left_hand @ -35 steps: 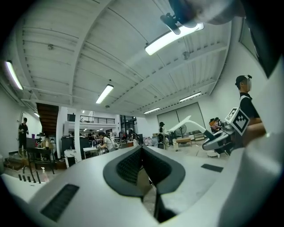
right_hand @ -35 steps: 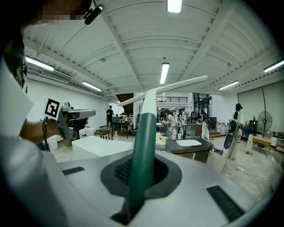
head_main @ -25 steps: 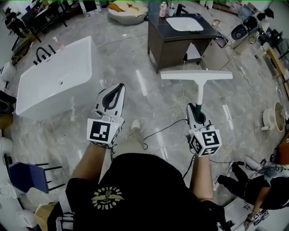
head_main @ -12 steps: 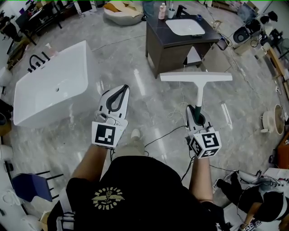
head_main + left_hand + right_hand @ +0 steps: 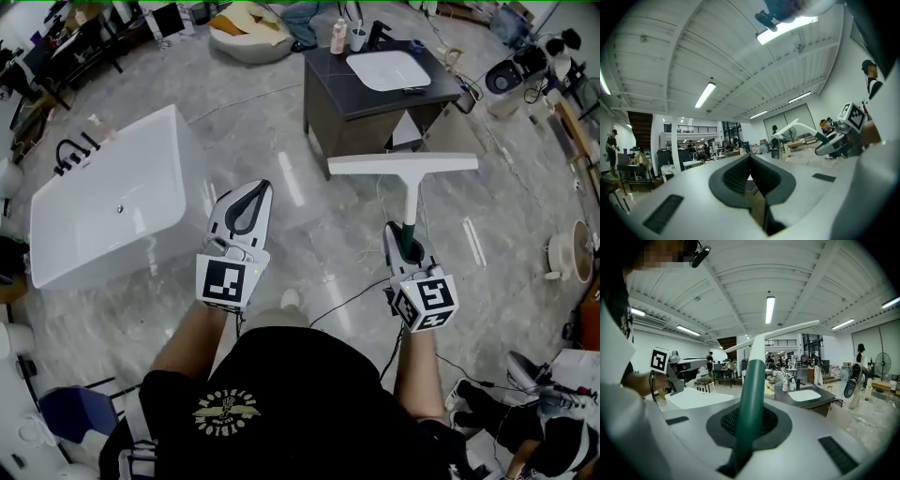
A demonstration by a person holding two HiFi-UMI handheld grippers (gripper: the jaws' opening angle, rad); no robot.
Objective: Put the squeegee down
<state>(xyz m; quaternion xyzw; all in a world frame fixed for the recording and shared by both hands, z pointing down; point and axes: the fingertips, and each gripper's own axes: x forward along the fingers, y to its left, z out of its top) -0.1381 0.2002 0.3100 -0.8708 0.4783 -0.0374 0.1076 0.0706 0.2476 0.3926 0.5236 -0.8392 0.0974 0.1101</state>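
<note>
My right gripper [image 5: 406, 242] is shut on the dark green handle of the squeegee [image 5: 403, 165]. Its long white blade stands crosswise ahead of the jaws, above the marble floor. In the right gripper view the green handle [image 5: 751, 380] runs up between the pads of that gripper [image 5: 749, 420] to the white blade. My left gripper [image 5: 242, 208] is level beside it at the left, shut, with nothing between its pads. In the left gripper view its jaws [image 5: 750, 164] meet, and the squeegee [image 5: 799, 125] shows at the right.
A dark vanity [image 5: 330, 73] with a white sink [image 5: 388, 68] and bottles stands ahead of the squeegee. A white bathtub [image 5: 103, 202] lies at the left. Cables [image 5: 356, 295] trail over the floor. A seated person [image 5: 539, 422] is at the lower right.
Both grippers have travelled forward across the floor together, the squeegee still held. The bathtub and the seated person have slid back in the view.
</note>
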